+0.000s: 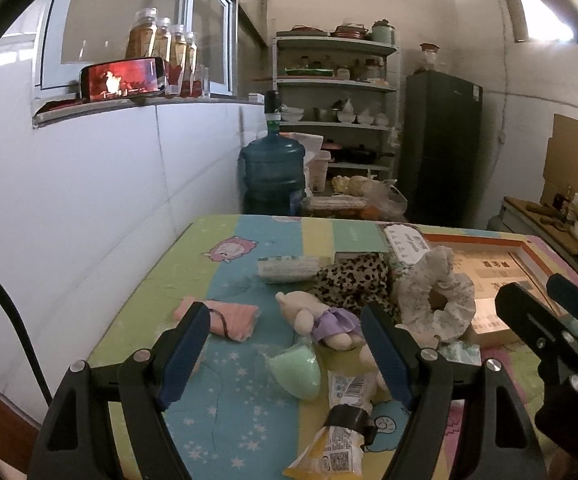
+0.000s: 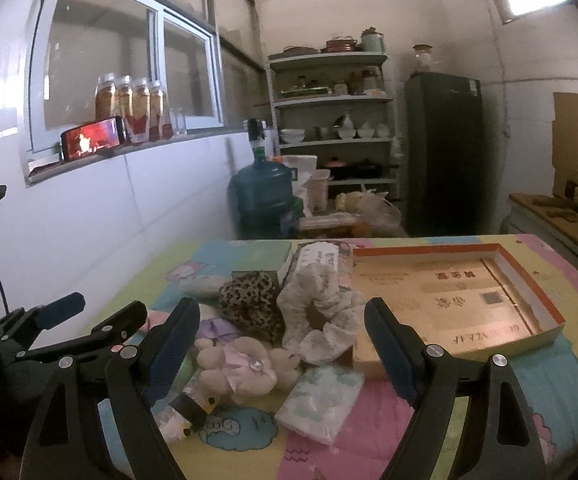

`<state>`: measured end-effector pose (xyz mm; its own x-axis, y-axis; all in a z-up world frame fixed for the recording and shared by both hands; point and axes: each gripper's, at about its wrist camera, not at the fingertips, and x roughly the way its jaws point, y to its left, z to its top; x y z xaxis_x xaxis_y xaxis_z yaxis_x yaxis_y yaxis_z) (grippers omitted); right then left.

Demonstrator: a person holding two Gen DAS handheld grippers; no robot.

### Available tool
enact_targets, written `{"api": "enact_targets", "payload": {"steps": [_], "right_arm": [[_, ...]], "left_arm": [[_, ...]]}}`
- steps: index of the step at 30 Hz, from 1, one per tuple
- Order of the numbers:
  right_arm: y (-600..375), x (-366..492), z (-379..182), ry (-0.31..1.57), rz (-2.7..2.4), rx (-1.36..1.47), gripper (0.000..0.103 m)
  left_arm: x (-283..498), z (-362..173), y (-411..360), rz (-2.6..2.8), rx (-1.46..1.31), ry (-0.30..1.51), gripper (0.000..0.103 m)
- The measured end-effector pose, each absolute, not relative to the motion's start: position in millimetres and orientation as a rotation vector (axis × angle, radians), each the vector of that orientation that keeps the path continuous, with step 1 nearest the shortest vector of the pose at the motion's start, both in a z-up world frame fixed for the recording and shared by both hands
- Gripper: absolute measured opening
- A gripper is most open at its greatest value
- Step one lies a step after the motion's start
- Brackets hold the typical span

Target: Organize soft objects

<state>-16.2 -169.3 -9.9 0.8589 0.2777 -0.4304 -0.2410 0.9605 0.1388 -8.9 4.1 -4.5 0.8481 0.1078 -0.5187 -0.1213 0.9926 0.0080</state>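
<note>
Evidently sorting has not begun: the soft things lie heaped just left of the box (image 2: 537, 330), whose bare floor looks ready to take them. Nearest it sits the white scrunchie (image 2: 321, 320), with the leopard scrunchie (image 2: 249, 300), plush toy (image 2: 241, 364) and tissue pack (image 2: 321, 400) beyond. Both the left gripper (image 1: 285, 356) and right gripper (image 2: 281, 352) hang wide open and empty above the heap, probably picking a first grab.

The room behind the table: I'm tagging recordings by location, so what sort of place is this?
Probably a home kitchen or pantry: a shelf rack of bowls and pots, a dark fridge, and a water jug on the floor.
</note>
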Motion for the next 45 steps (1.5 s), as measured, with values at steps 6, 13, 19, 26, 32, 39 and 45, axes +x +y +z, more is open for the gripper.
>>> {"api": "enact_targets", "payload": {"steps": [6, 13, 19, 26, 32, 39, 45], "right_arm": [[-166, -15, -16, 0.469, 0.296, 0.071, 0.085], [-164, -18, -23, 0.474, 0.313, 0.083, 0.085], [-164, -20, -24, 0.470, 0.320, 0.085, 0.085], [-168, -20, -26, 0.472, 0.308, 0.083, 0.085], [-169, -20, -27, 0.474, 0.306, 0.087, 0.085], [-170, -19, -26, 0.476, 0.304, 0.090, 0.085], [-171, -18, -26, 0.480, 0.303, 0.095, 0.085]], "left_arm": [[-12, -8, 5, 0.124, -0.032, 0.544, 0.078], [-17, -13, 5, 0.129, -0.026, 0.544, 0.078], [-19, -14, 6, 0.130, -0.028, 0.544, 0.078], [-20, -17, 10, 0.134, -0.037, 0.548, 0.078], [-18, -18, 11, 0.132, -0.038, 0.553, 0.078], [-16, -20, 10, 0.125, -0.036, 0.556, 0.078], [-16, -20, 10, 0.126, -0.036, 0.555, 0.078]]}}
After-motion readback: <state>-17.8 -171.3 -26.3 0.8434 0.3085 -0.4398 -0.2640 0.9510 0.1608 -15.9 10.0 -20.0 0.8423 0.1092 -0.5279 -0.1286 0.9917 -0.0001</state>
